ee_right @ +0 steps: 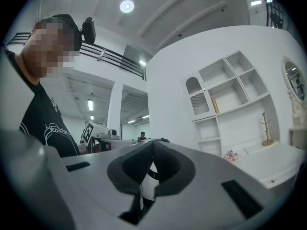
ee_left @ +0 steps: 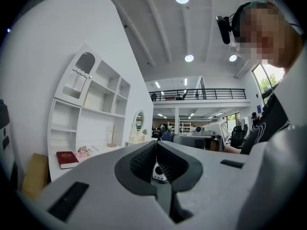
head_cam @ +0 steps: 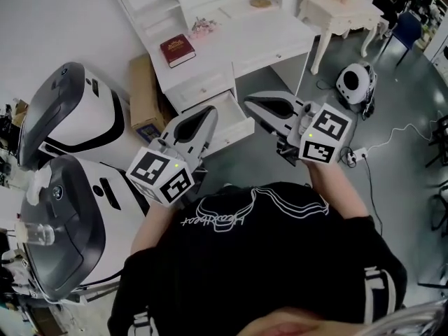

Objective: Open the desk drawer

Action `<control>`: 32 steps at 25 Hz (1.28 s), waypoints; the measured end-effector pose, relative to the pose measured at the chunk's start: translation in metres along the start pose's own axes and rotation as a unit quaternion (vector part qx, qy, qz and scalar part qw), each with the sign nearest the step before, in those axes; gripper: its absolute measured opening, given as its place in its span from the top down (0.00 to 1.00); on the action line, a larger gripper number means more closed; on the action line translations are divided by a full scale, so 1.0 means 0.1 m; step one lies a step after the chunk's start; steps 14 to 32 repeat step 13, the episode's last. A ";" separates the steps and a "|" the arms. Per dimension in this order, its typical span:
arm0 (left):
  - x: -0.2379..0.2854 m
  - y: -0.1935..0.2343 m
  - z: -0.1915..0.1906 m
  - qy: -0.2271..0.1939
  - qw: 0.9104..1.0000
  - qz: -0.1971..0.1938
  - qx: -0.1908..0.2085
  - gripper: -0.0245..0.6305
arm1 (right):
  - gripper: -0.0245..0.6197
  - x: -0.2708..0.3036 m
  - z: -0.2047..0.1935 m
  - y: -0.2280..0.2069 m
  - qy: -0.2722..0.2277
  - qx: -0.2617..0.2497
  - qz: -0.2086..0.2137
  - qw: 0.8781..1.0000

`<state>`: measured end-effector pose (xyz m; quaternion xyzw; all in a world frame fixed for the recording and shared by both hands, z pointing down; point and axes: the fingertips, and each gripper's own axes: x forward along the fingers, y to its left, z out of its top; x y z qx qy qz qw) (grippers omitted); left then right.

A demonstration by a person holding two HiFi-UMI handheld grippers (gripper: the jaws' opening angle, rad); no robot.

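The white desk (head_cam: pixel 231 37) stands ahead of me, with its lower drawer (head_cam: pixel 236 124) pulled out between the two grippers. My left gripper (head_cam: pixel 210 110) is held above the drawer's left side, jaws shut with nothing between them (ee_left: pixel 156 143). My right gripper (head_cam: pixel 248 102) hovers over the drawer's right side, also shut and empty (ee_right: pixel 152 142). Neither gripper touches the drawer. Both grippers point level, out over the desk. A red book (head_cam: pixel 178 50) lies on the desk top, and the left gripper view also shows this red book (ee_left: pixel 66 159).
Two large white and grey machines (head_cam: pixel 70 117) (head_cam: pixel 63 222) stand at the left. A cardboard box (head_cam: pixel 143 93) leans beside the desk. A small white table (head_cam: pixel 339 12), a round white device (head_cam: pixel 355 82) and a cable (head_cam: pixel 392 135) are on the floor at the right.
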<state>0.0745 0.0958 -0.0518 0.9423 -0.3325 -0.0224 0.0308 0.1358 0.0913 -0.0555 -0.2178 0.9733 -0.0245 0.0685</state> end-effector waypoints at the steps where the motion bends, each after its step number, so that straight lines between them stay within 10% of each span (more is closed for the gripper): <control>1: 0.01 0.00 -0.02 0.001 1.000 0.000 -0.003 0.96 | 0.95 -0.02 -0.01 -0.01 0.000 0.003 -0.003 1.000; 32: 0.22 -0.05 -0.14 0.017 1.000 -0.018 -0.004 0.96 | 0.95 -0.17 -0.08 -0.15 -0.001 0.014 -0.029 0.999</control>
